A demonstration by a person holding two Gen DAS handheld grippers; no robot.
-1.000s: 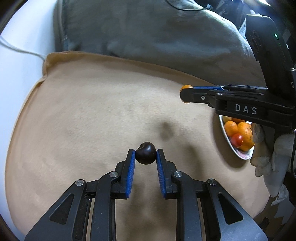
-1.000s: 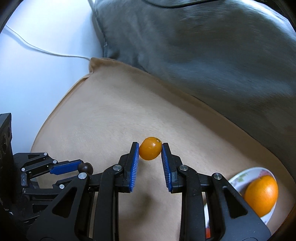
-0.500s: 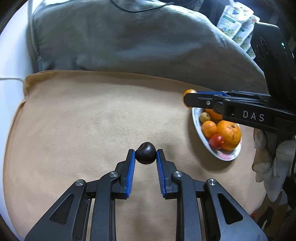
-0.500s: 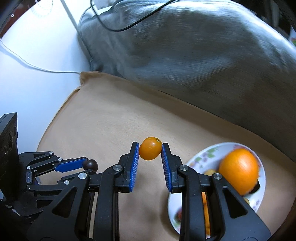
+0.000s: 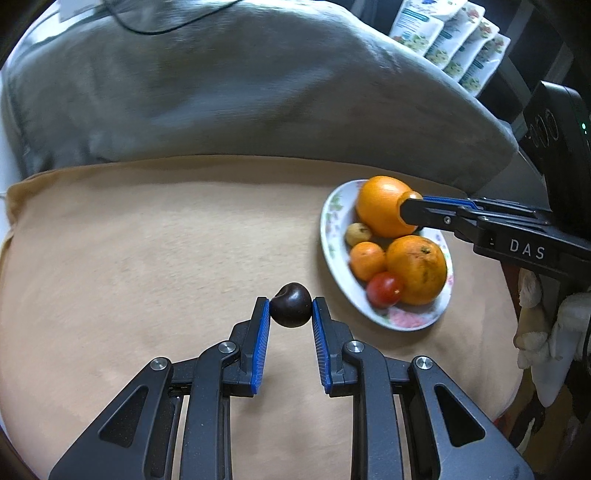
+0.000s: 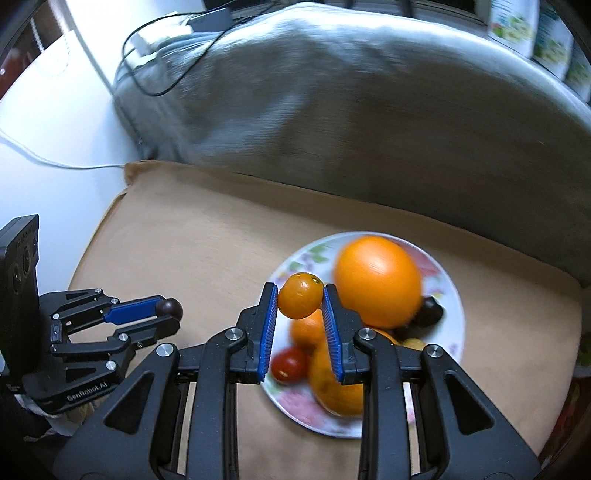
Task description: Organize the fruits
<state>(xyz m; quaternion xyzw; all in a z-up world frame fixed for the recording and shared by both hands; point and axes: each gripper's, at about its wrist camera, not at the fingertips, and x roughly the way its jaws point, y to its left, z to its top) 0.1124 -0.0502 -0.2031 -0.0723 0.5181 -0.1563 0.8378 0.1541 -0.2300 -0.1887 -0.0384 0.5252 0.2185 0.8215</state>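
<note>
A left gripper [image 5: 291, 314] clamps a dark cherry [image 5: 291, 304] between its blue pads, holding it above the tan cushion [image 5: 147, 258], just off the near-left rim of a floral plate [image 5: 406, 319]. The right gripper [image 6: 300, 301] pinches a small orange kumquat-like fruit [image 6: 300, 295] at its fingertips, poised over the plate's left half; in the left wrist view that same gripper [image 5: 408, 206] reaches in from the right edge, its fruit [image 5: 409, 195] showing in front of the large orange [image 5: 380, 210] at the plate's far side.

The plate sits toward the cushion's right edge. On it lie the large orange, a second orange [image 5: 417, 271] with a stem scar nearer the front, a small mandarin [image 5: 366, 260], a red cherry tomato [image 5: 384, 290] at the near rim and a small yellowish fruit [image 5: 358, 233] by the left rim. The right wrist view adds a dark round fruit [image 6: 428, 312] tucked behind the large orange [image 6: 376, 280].

A grey pillow [image 5: 221, 92] lies along the cushion's far edge, a black cable [image 5: 155, 29] trailing over it. Printed pouches [image 5: 450, 40] stand behind its right end. A white cable [image 6: 55, 162] crosses the white surface [image 6: 44, 129] left of the cushion.
</note>
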